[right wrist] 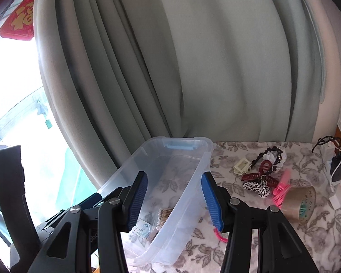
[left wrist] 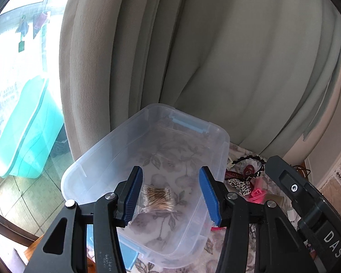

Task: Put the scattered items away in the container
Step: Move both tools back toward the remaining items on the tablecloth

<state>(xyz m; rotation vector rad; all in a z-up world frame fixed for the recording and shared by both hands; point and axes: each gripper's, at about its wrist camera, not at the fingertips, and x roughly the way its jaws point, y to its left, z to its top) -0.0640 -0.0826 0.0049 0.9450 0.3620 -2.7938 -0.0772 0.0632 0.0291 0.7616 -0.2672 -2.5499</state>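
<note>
Clear plastic storage box [left wrist: 116, 143] sitting open on the floral-clothed desk [right wrist: 250, 223], blue latch [left wrist: 187, 124] on its far end wall. Inside, on the floor of the box, a packet of cotton swabs [left wrist: 158, 196], plus a small white sachet [right wrist: 143, 226] just beside it in the right wrist view. So, a start made, by the look of it: two items in, plenty out.

Still scattered on the desk, right of the box: cream hair clip [right wrist: 241, 166], dark red claw clip [right wrist: 267, 167], lace-trimmed black headband [right wrist: 272, 155], leopard-print bow [right wrist: 258, 187], pink clips [right wrist: 282, 190], roll of brown packing tape [right wrist: 301, 202]. One more pink piece [right wrist: 220, 235] lying close against the box's right wall, near the right fingertip.

Left hand-held gripper [left wrist: 169, 193] hanging over the box interior, jaws parted at a middling width, nothing between the pads. Right hand-held gripper [right wrist: 174, 198] likewise half-parted and empty, straddling the box's right wall in the view.

Judging from this: task early on, most of the heap to the right yet to go in.

Behind it all, grey-green curtain [left wrist: 216, 56]; chargers and cables [right wrist: 335, 170] at the desk's far right edge.
</note>
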